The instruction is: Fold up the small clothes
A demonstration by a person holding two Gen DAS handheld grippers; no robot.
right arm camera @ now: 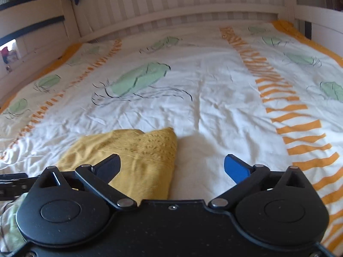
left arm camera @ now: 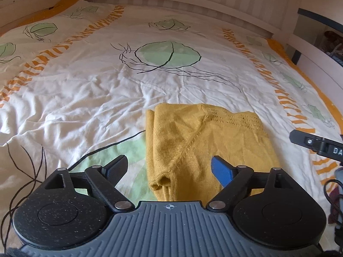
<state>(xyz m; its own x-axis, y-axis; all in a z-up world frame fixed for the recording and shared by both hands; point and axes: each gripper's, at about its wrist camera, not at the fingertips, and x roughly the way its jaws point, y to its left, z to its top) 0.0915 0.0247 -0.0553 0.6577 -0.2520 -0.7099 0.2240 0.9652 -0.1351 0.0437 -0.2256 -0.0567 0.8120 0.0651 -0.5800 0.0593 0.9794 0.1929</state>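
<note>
From the left wrist, the near edge of the folded yellow knit sweater is hidden behind the left gripper, whose spread, empty jaws straddle its left half above the bedspread. From the right wrist, the picture is blurred; the sweater lies left of centre, its right edge between the wide, empty jaws of the right gripper.

We see our right hand-held gripper wide apart and empty above the folded yellow knit, which lies on the patterned bed cover.

White duvet with green jellyfish prints, orange stripes.
</note>
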